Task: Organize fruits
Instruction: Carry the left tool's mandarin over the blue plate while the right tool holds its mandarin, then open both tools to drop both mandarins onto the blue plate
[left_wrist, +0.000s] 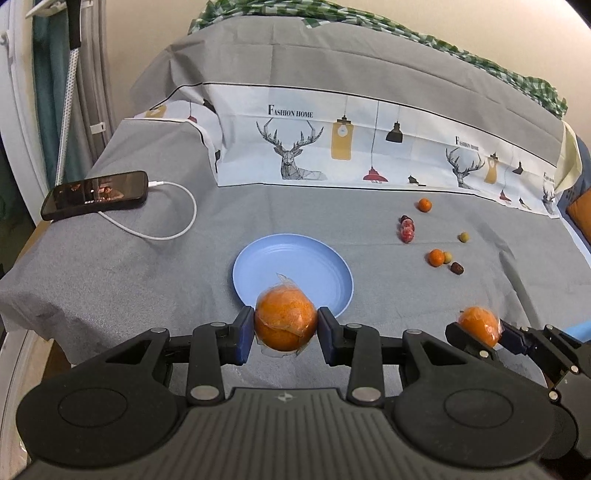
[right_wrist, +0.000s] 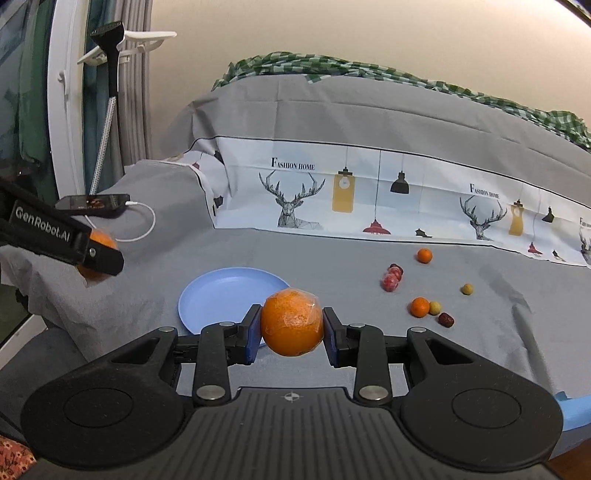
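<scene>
My left gripper (left_wrist: 285, 328) is shut on a plastic-wrapped orange (left_wrist: 284, 319), held above the near rim of an empty blue plate (left_wrist: 280, 266). My right gripper (right_wrist: 291, 325) is shut on a second wrapped orange (right_wrist: 291, 321), just right of the plate (right_wrist: 221, 299). Each gripper shows in the other's view: the right one (left_wrist: 480, 328) at lower right, the left one (right_wrist: 98, 254) at far left with its orange (right_wrist: 103, 240) partly hidden. Small fruits lie to the right: two little oranges (left_wrist: 436, 257) (left_wrist: 424, 204), red wrapped fruits (left_wrist: 407, 229), yellow-green balls (left_wrist: 463, 236), a dark date (left_wrist: 457, 268).
A phone (left_wrist: 94, 195) on a white charging cable (left_wrist: 173, 229) lies at the left edge of the grey cloth. A raised, cloth-covered bank with a deer-print sheet (left_wrist: 332, 144) runs along the back. A light blue object (right_wrist: 576, 406) sits at the near right corner.
</scene>
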